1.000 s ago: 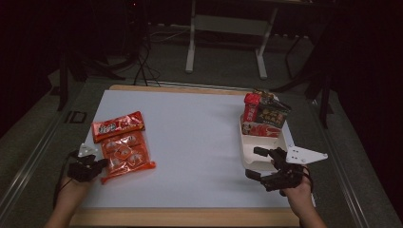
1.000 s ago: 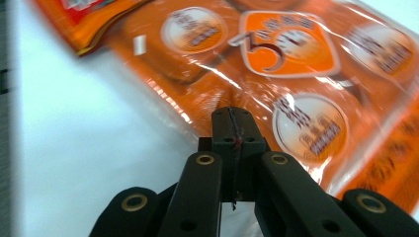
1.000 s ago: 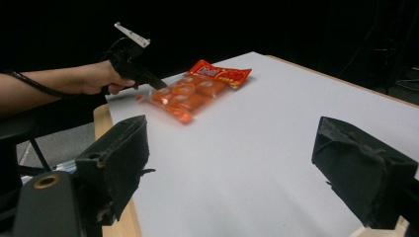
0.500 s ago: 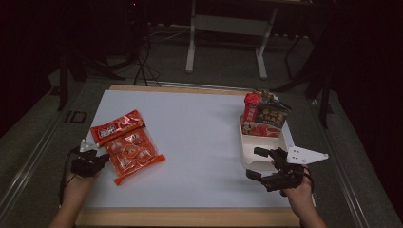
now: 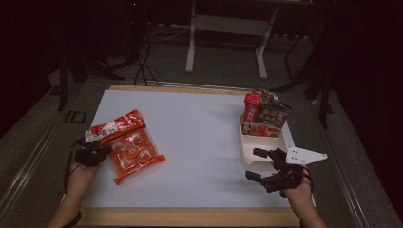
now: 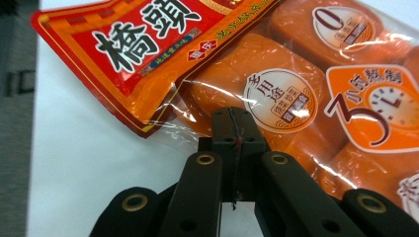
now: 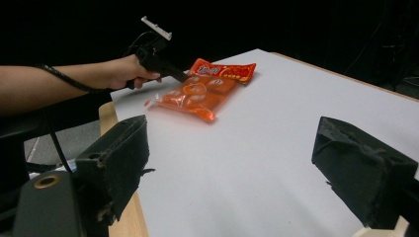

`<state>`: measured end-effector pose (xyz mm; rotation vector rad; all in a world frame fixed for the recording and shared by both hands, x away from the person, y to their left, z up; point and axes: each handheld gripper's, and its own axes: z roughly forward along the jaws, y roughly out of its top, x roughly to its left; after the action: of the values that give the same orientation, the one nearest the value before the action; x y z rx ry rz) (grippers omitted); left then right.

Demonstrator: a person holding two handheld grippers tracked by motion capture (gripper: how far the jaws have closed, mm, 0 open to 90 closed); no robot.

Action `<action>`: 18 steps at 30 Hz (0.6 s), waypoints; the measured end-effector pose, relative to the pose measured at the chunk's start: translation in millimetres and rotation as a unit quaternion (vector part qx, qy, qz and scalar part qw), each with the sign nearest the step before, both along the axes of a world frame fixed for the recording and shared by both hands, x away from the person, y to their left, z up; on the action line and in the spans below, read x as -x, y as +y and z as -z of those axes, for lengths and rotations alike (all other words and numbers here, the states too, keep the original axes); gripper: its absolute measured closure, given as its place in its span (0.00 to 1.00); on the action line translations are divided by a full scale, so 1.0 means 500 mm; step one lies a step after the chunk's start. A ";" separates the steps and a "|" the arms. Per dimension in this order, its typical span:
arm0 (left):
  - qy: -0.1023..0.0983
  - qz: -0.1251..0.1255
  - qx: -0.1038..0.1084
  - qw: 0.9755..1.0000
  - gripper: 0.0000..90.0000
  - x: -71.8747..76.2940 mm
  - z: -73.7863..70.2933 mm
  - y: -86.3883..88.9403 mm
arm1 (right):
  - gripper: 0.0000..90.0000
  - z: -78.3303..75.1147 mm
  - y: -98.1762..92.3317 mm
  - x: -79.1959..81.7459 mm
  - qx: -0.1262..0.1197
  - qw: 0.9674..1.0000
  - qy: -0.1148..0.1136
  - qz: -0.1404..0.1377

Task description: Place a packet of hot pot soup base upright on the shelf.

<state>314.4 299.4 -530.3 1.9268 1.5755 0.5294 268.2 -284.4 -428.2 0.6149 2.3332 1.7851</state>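
Tool on the left has its jaws pressed together on the clear edge of the orange snack pack, which lies flat near the left edge of the white worktop. A red packet lies just beside it, overlapping its far end. The right tool stands with jaws apart beside the white tray of snack packs.

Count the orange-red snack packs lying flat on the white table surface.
2: the long red pack at the left edge, and the clear pack of orange blocks just below it, overlapping. More stand in the white bin.
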 end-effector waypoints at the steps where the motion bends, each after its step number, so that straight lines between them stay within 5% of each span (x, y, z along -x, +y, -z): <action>1: 0.001 0.003 -0.003 1.000 1.00 -0.003 0.000 -0.004 | 0.16 0.000 0.002 0.001 0.000 1.000 0.002 -0.001; 8: -0.001 0.039 -0.009 0.999 1.00 -0.038 -0.003 -0.069 | 0.16 0.000 0.004 0.001 0.001 1.000 0.000 -0.003; 18: -0.008 0.102 -0.006 0.995 1.00 -0.075 -0.002 -0.197 | 0.16 0.001 -0.003 0.001 -0.003 1.000 0.001 -0.002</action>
<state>352.2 201.1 -529.3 2.0571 1.3487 0.4684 267.6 -285.9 -428.5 0.6124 2.3333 1.7938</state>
